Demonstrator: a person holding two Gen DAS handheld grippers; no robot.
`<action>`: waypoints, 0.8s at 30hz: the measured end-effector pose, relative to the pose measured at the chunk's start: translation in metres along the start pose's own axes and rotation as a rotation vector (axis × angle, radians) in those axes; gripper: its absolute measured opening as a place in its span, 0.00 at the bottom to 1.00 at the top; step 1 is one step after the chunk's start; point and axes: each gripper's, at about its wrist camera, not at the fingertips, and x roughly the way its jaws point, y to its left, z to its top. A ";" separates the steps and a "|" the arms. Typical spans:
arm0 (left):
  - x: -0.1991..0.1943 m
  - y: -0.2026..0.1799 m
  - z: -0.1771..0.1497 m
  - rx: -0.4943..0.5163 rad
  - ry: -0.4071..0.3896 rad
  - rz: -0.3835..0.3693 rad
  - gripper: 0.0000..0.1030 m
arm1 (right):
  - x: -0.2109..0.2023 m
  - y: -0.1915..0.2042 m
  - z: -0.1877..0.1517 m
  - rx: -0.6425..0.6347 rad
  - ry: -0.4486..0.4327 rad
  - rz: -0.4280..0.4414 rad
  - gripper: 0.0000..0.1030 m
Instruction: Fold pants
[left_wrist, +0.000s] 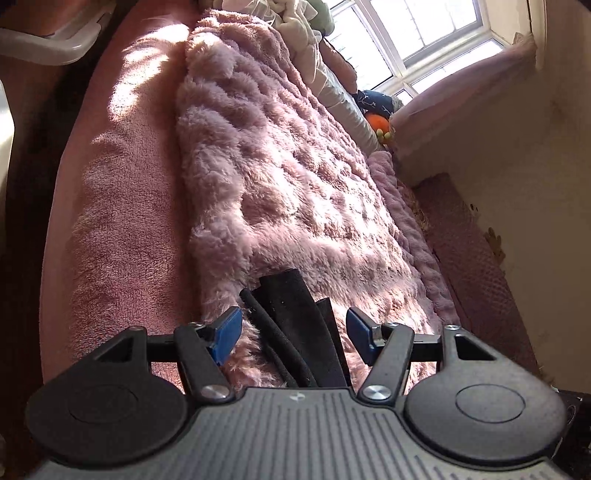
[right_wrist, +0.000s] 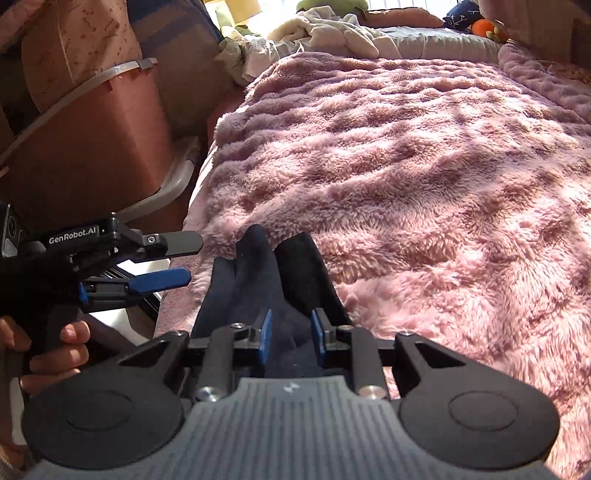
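Dark pants (right_wrist: 258, 266) lie bunched at the near edge of a fluffy pink blanket (right_wrist: 406, 166) on a bed. My right gripper (right_wrist: 291, 338) has its blue pads (right_wrist: 266, 339) pressed against a gathered fold of the pants. In the left wrist view, my left gripper (left_wrist: 294, 328) stands open, straddling dark strips of the pants (left_wrist: 295, 314) without touching them; the blanket (left_wrist: 277, 166) stretches ahead. The left gripper (right_wrist: 194, 258) also shows at the left of the right wrist view, held by a hand (right_wrist: 55, 347), pointing toward the pants from the side.
A brown bin with a pale rim (right_wrist: 103, 129) stands beside the bed at left. Light-coloured clothes (right_wrist: 332, 33) and an orange plush toy (right_wrist: 484, 27) lie at the far end. A cream wall (left_wrist: 517, 166) and window (left_wrist: 417, 33) bound the far side.
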 end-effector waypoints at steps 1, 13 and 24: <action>0.000 0.000 0.000 0.000 0.001 -0.004 0.69 | 0.002 -0.004 0.000 0.027 0.012 0.013 0.21; 0.016 0.011 -0.001 -0.045 0.089 0.104 0.69 | 0.037 -0.022 -0.006 0.226 0.106 0.179 0.00; 0.016 0.013 -0.002 -0.064 0.105 0.111 0.69 | 0.007 -0.052 -0.006 0.339 -0.032 -0.018 0.00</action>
